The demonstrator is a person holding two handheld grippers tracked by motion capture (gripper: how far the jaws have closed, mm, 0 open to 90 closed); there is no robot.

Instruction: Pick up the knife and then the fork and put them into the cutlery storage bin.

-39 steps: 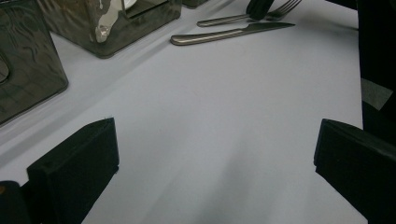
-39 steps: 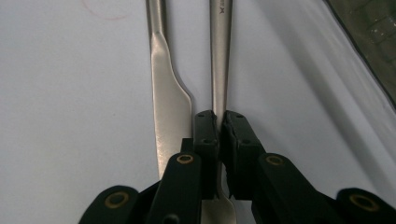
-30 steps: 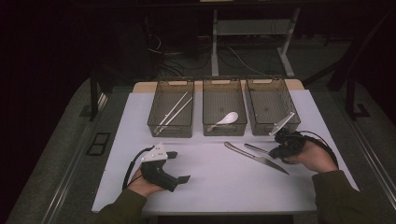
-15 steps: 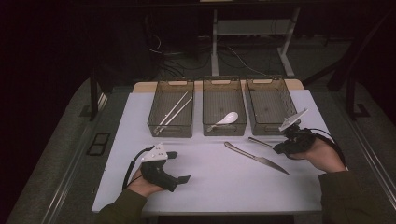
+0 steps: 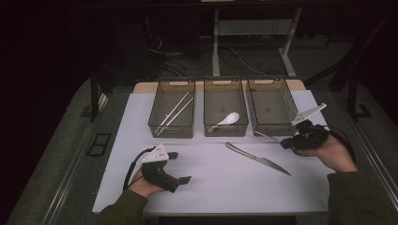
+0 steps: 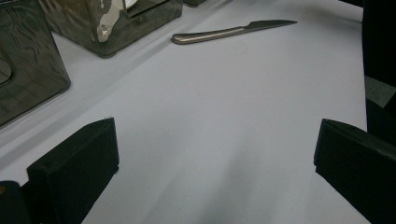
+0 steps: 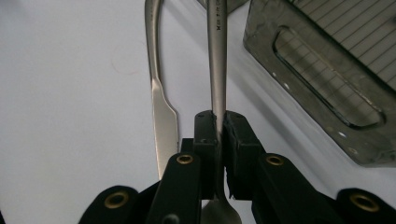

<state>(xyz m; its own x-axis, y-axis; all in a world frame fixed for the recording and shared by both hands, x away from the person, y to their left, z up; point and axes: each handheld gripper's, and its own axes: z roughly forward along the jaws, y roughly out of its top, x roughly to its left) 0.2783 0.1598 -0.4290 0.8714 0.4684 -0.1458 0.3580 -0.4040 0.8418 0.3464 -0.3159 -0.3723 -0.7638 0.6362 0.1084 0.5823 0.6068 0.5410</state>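
Three bins are set in a row at the far side of the mat. In the left bin two chopsticks are laid side by side. In the middle bin a spoon is laid. The right bin is placed next to it. Before the middle and right bins, a knife is laid on the mat. A utensil is held just before the right bin, right of the knife, by the right gripper. The left gripper is rested on the mat before the left bin, well left of the knife.
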